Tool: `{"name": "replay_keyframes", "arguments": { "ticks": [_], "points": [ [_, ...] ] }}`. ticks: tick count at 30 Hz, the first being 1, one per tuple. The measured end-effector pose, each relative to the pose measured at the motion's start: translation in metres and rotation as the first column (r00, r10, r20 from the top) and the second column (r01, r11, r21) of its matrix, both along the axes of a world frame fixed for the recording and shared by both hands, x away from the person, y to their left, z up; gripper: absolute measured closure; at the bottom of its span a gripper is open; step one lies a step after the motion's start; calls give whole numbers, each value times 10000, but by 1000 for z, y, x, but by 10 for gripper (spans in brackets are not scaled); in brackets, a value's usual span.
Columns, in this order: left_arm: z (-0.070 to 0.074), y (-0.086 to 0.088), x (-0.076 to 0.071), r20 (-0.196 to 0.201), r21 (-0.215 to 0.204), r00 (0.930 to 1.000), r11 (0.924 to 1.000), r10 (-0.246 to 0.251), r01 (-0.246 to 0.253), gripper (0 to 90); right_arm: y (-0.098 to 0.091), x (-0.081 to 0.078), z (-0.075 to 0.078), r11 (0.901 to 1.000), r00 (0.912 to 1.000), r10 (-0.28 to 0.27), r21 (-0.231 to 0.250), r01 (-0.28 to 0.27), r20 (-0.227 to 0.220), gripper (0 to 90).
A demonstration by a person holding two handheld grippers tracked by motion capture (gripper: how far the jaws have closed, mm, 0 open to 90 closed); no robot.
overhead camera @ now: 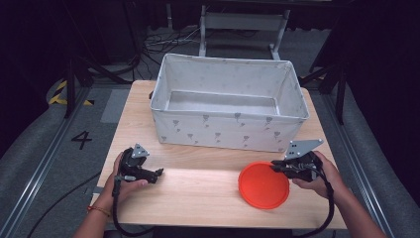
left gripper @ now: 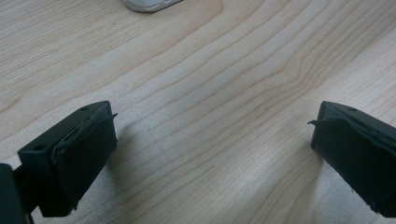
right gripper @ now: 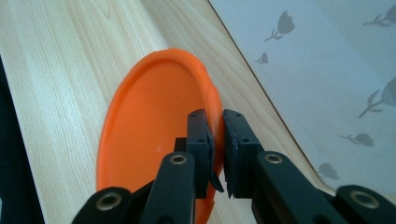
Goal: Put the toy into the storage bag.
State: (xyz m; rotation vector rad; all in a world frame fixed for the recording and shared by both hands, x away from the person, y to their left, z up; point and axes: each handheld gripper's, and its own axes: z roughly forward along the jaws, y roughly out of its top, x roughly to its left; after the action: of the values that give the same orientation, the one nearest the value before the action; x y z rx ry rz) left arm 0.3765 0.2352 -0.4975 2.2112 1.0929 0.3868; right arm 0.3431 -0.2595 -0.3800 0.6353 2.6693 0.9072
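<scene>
An orange round plate point(overhead camera: 262, 187) is at the front right of the wooden table point(overhead camera: 198, 198). My right gripper point(overhead camera: 274, 165) reaches in from the right and is shut on the plate's far right rim. In the right gripper view the rim of the plate point(right gripper: 149, 126) passes between the two black jaws of the right gripper point(right gripper: 217, 116), which stand close together on it. The plate looks tilted against the tabletop there. My left gripper point(overhead camera: 159, 172) rests at the front left, pointing right. Its jaws stand wide apart over bare wood, so the left gripper point(left gripper: 212, 126) is open and holds nothing.
A large white fabric box point(overhead camera: 228, 129) with a grey flower print stands open across the back half of the table, and its wall point(right gripper: 327, 56) is close beside the plate. A pale corner point(left gripper: 149, 4) of it shows ahead of the left gripper. Cables lie on the floor behind.
</scene>
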Motion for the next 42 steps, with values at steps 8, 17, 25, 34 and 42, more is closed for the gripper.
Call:
{"name": "replay_keyframes", "arguments": {
  "ticks": [8, 17, 25, 34, 42],
  "points": [
    [0, 0, 0, 3, 3, 10000, 10000, -5, 5, 5, 0, -2, 18, 9999, 9992, 100, -71, -97, 389, 825],
    [0, 0, 0, -2, -5, 10000, 10000, -9, 9, 5, -6, -4, 41, 9988, 9959, -38, -480, 81, 902, 825],
    [0, 0, 0, 0, -8, 10000, 10000, -6, 6, 5, -18, -7, 66, 9985, 9929, 78, -543, -14, 1186, 825],
    [0, 0, 0, 1, -4, 10000, 10000, -6, 6, 5, -30, -7, 92, 9970, 9915, 352, -729, -262, 1253, 824],
    [0, 0, 0, -28, -26, 10000, 10000, 2, -2, 5, -36, -5, 110, 9946, 9893, 738, -823, -637, 1255, 824]
  ]
}}
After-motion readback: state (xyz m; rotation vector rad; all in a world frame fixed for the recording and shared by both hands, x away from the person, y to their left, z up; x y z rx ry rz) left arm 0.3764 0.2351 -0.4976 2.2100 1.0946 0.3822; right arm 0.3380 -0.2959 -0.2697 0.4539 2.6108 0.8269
